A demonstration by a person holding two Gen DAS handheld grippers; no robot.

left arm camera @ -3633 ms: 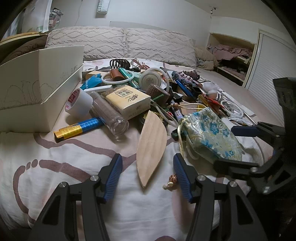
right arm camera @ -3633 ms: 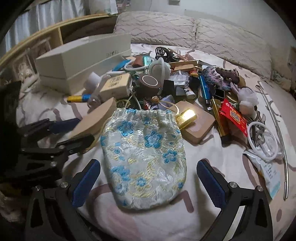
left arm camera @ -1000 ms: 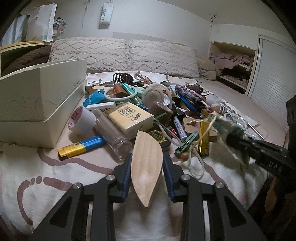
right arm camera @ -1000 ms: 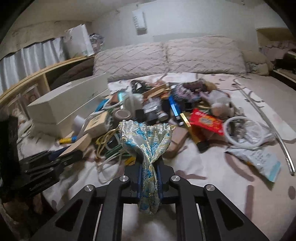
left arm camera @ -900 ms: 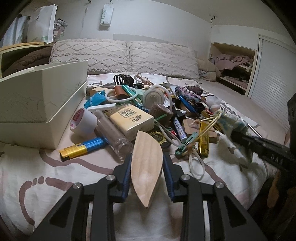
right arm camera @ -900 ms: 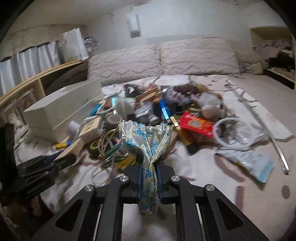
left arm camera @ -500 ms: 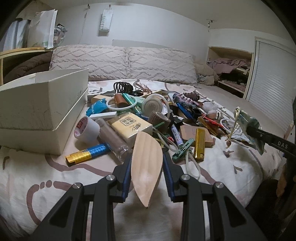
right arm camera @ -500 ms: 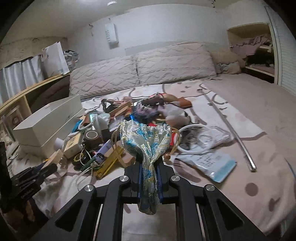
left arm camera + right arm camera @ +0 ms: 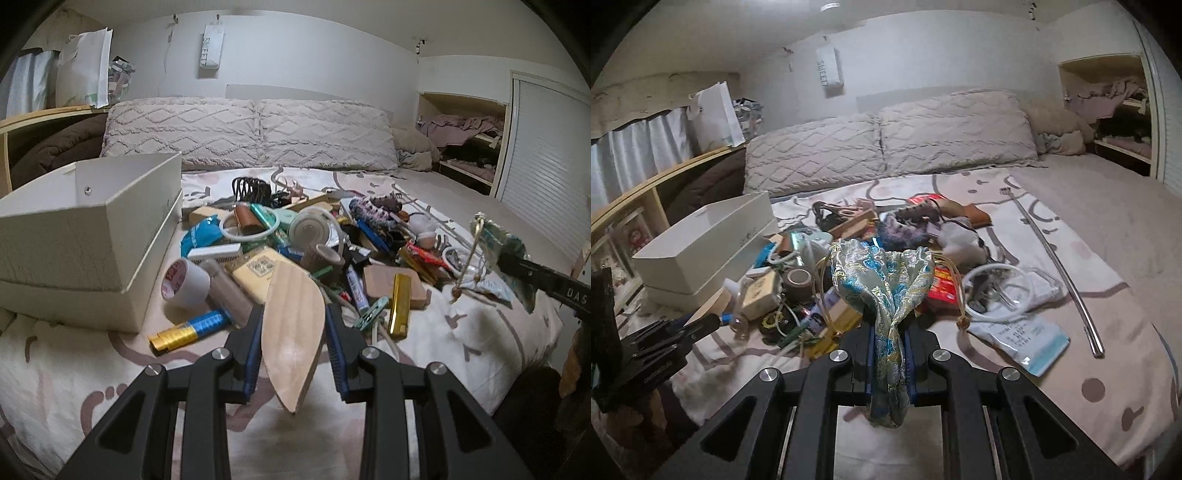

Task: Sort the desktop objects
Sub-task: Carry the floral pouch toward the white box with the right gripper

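Bedroom scene: a patterned bedsheet [image 9: 461,343] carries a heap of small desk clutter [image 9: 295,240] in front of two textured pillows [image 9: 251,133], with an open white box [image 9: 92,229] at the left of the bed. Near the camera in the left wrist view, the left gripper [image 9: 294,339] is raised off the sheet and points toward the heap, its blue-padded fingers [image 9: 254,347] pressed against both long edges of a leaf-shaped wooden piece [image 9: 291,325], whose pointed end hangs toward the lens. Just beyond it lie a roll of white tape [image 9: 184,282], a blue and gold tube [image 9: 188,330] and a gold bar [image 9: 400,304] on a brown pad. At the far right of that view the right gripper [image 9: 890,350] juts in from the side, above the bed. Its own camera shows the fingers [image 9: 870,354] narrowed hard on the gathered middle of a blue floral brocade pouch [image 9: 882,291]; the pouch's mouth fans upward, its tail droops toward the lens, and its yellow cords [image 9: 955,291] dangle clear of the sheet. A white ring [image 9: 997,291], a printed packet [image 9: 1023,336] and a long metal rod [image 9: 1060,273] lie to the right of the heap.
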